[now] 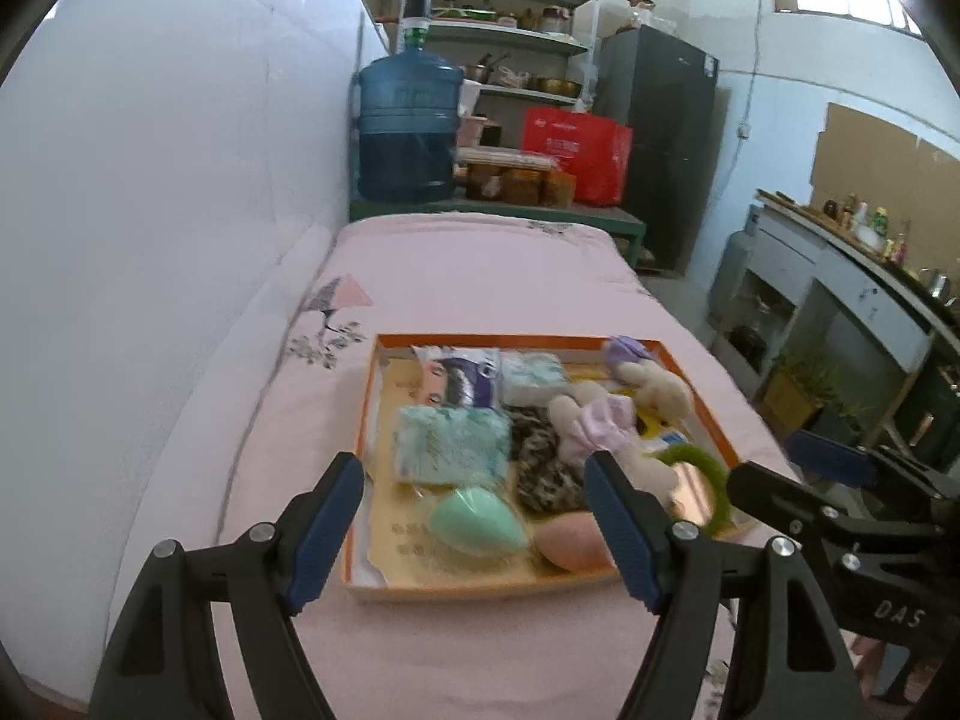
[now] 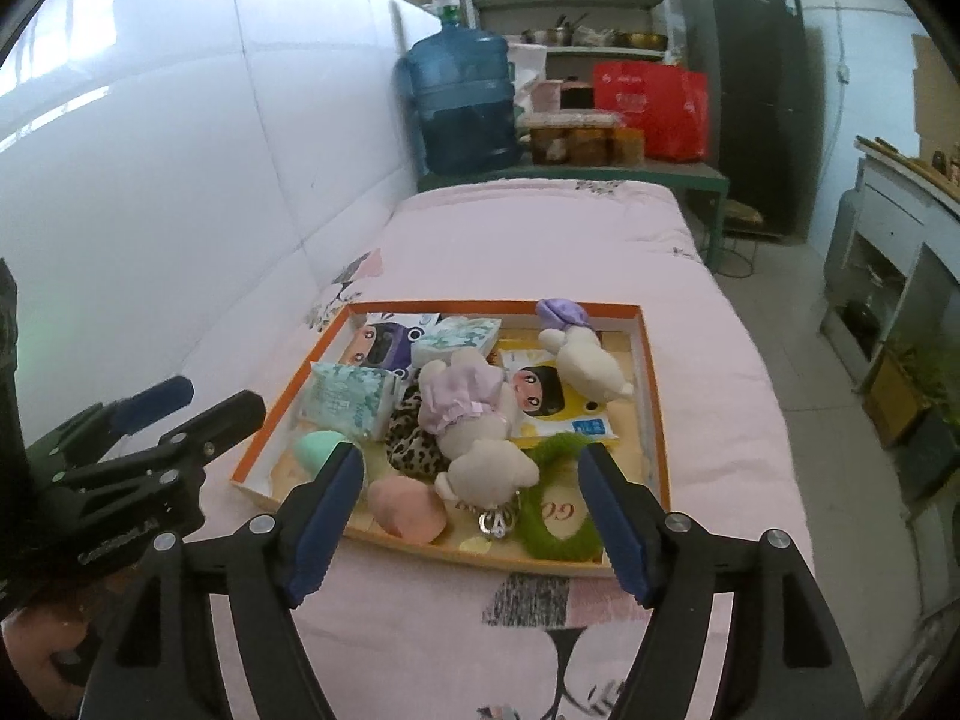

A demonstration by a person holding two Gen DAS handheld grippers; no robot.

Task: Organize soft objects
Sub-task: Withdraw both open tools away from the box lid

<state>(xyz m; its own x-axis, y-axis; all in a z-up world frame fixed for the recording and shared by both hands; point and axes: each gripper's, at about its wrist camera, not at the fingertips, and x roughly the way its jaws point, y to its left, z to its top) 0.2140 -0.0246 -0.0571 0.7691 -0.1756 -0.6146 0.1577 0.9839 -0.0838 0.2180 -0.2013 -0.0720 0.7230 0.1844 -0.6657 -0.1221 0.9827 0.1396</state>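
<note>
An orange-rimmed shallow box (image 2: 651,372) sits on a pink quilted bed (image 2: 540,228), filled with soft items. Along its left side lie a pale green tissue pack (image 2: 348,399) and, behind it, a purple-printed tissue pack (image 2: 390,339) and a second green tissue pack (image 2: 456,336). At the near edge rest a mint-green makeup sponge (image 2: 318,447) and a pink makeup sponge (image 2: 408,507), apart from each other. A plush doll in a lilac dress (image 2: 474,420) lies across the middle, partly over a leopard-print scrunchie (image 2: 414,438); its head is beside a fuzzy green ring (image 2: 552,516). A cream plush toy (image 2: 585,360) with a purple cap lies toward the far right corner, next to a yellow cartoon-print pack (image 2: 552,408).

The right gripper (image 2: 471,510) hangs above the box's near edge, fingers (image 2: 327,510) spread wide with nothing between them. The left gripper (image 1: 474,525) hovers over the near left corner, its fingers (image 1: 324,528) likewise wide apart and empty.

Beyond the bed's far end stand a blue water jug (image 2: 465,102), a red bag (image 2: 651,108), jars (image 2: 585,144), a shelving rack (image 2: 570,0) and a dark refrigerator (image 2: 750,90).
</note>
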